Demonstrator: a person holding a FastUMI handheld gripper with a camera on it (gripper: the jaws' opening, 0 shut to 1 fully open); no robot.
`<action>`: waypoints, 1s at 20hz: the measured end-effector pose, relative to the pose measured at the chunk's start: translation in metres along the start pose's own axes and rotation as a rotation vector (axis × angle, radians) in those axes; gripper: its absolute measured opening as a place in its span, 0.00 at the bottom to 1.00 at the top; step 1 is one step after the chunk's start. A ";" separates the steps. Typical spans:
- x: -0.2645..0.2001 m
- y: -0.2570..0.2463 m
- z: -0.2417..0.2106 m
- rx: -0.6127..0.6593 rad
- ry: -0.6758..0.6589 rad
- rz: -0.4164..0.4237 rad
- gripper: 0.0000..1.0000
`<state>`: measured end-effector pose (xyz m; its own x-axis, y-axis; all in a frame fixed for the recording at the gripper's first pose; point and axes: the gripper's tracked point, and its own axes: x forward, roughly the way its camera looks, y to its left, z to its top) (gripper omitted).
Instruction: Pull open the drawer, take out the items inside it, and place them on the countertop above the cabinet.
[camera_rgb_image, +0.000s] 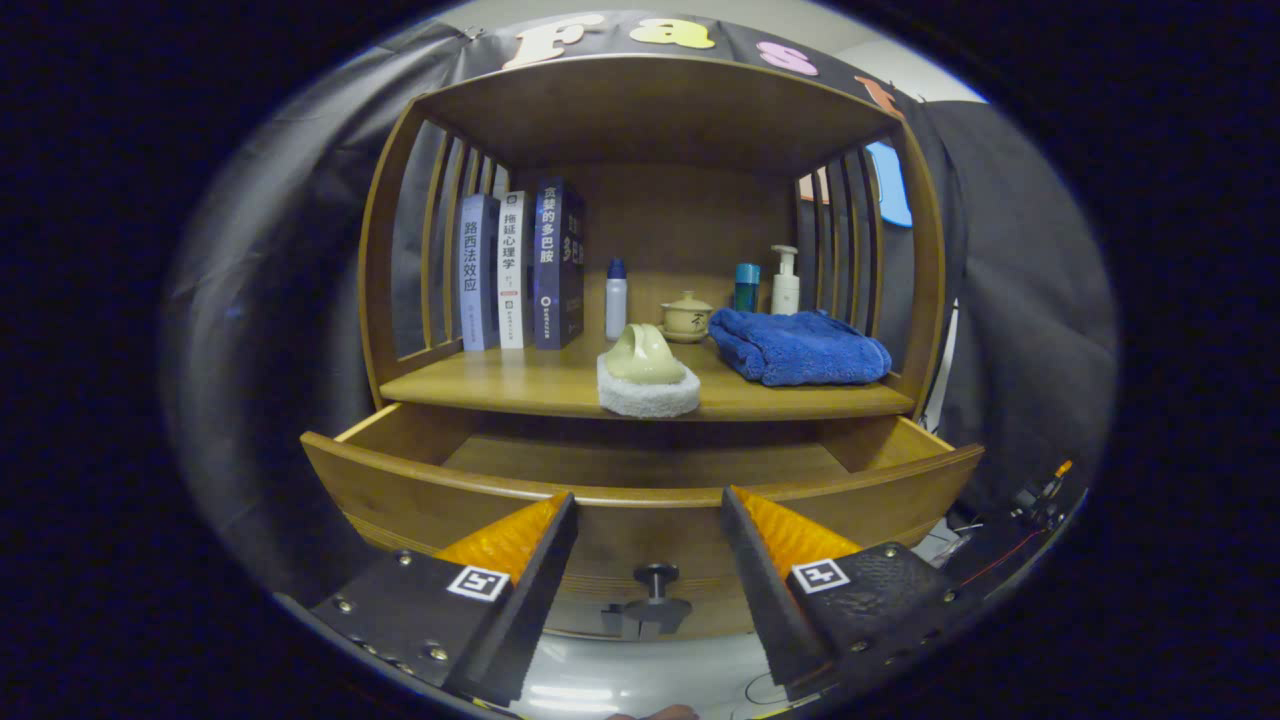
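The wooden drawer stands pulled open below the countertop, and the part of its inside that I can see holds nothing. Its dark knob sits on the front panel, low between my fingers. On the countertop, near its front edge, a pale green scrubber rests on a white sponge pad, and a folded blue towel lies to its right. My gripper is open just in front of the drawer's front rim, with nothing between the fingers.
Three upright books stand at the back left of the countertop. A small white bottle, a lidded tea cup, a teal container and a pump bottle line the back. Slatted side walls and a top shelf enclose the space.
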<state>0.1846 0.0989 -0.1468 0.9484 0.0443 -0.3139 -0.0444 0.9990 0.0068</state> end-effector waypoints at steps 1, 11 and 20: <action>0.007 0.000 0.002 -0.003 0.000 -0.001 0.87; 0.063 0.002 0.016 0.004 -0.002 0.001 0.87; 0.080 0.002 0.021 0.015 -0.012 -0.007 0.85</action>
<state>0.2669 0.1045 -0.1521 0.9524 0.0371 -0.3025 -0.0329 0.9993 0.0189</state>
